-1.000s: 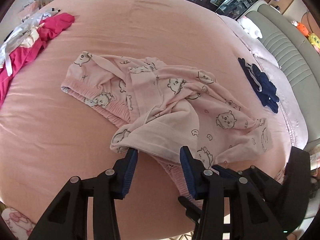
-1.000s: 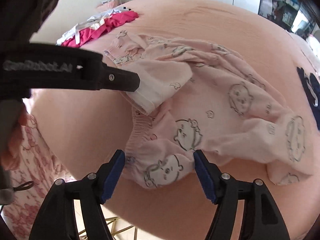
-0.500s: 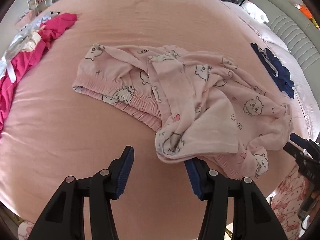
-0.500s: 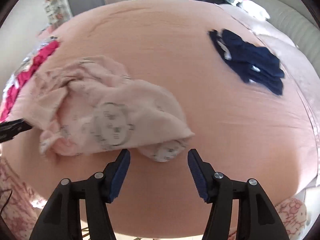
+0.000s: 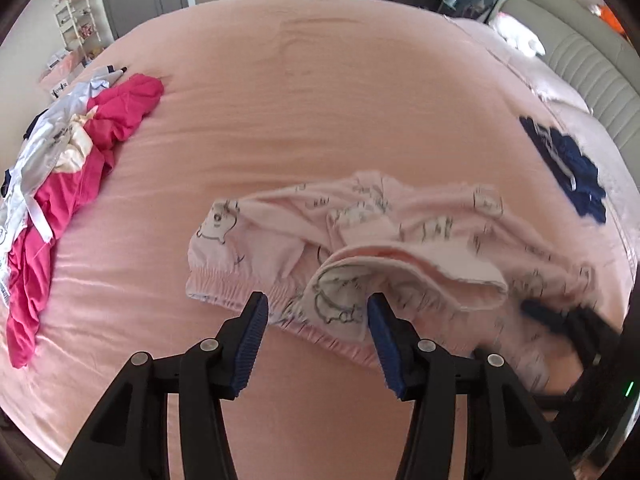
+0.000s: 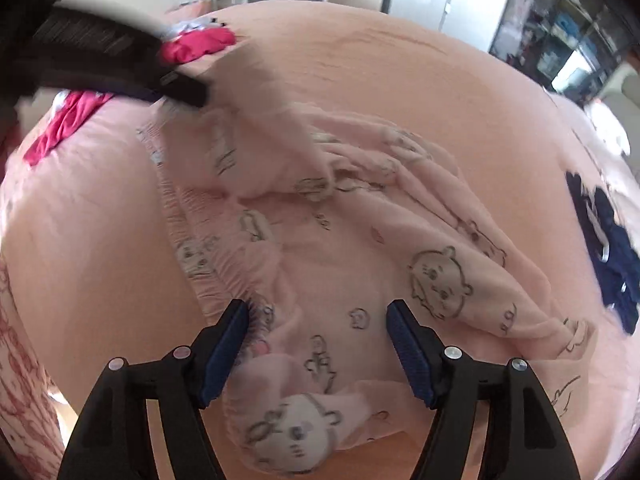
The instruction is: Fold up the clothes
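Pink pyjama trousers (image 5: 400, 224) with cartoon bears lie crumpled on the pink bed (image 5: 320, 80). My left gripper (image 5: 314, 320) hovers at the elastic waistband; a rolled fold of fabric lies between its jaws against the right pad, with a gap on the left. The right gripper (image 5: 560, 320) shows blurred at that view's lower right. In the right wrist view the right gripper (image 6: 316, 328) is over the trousers (image 6: 360, 220) near the bed's front edge. Its jaws are opening, with loose cloth beneath them that the pads do not press. The left gripper (image 6: 180, 88) is blurred at the upper left.
A heap of red and white clothes (image 5: 80, 168) lies at the bed's left edge. A navy garment (image 5: 568, 164) lies at the right, below a grey padded headboard (image 5: 580, 60). A person's patterned pink clothing (image 6: 16, 360) shows at the left of the right wrist view.
The right gripper swung from the trousers' right end back over the waistband. The left gripper shifted along the garment, and the fabric bunched into a rolled fold between its jaws.
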The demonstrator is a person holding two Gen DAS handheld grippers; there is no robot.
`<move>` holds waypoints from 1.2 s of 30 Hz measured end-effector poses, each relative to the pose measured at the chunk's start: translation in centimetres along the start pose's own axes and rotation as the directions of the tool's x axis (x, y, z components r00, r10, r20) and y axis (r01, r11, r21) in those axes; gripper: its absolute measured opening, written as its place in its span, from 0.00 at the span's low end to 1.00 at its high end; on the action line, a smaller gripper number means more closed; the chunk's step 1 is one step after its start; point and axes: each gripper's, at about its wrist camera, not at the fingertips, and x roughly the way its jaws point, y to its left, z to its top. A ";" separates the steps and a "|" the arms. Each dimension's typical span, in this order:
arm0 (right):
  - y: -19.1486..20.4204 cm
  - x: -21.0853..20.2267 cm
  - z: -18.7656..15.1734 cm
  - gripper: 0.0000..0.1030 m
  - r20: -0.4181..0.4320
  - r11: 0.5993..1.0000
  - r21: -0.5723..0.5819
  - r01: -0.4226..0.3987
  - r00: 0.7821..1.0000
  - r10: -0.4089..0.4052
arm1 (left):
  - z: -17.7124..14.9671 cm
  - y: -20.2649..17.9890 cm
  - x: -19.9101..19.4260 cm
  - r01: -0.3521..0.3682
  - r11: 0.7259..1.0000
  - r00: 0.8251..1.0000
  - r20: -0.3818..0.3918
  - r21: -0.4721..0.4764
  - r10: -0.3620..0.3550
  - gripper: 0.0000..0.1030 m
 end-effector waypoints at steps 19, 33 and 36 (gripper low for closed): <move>-8.7 -2.8 -3.1 0.64 0.002 0.990 0.000 0.138 0.990 -0.138 | -0.1 1.9 0.6 0.029 0.990 0.994 0.107 -0.136 -0.015 0.47; -5.5 -7.3 -6.7 0.67 0.016 0.988 -0.023 0.151 0.988 -0.150 | -4.3 0.8 3.8 -0.077 0.967 0.996 -0.012 0.245 0.083 0.47; -6.7 -7.8 -7.3 0.67 0.003 0.986 0.147 0.082 0.996 -0.084 | -4.3 1.1 3.7 -0.070 0.972 0.997 -0.002 0.226 0.072 0.47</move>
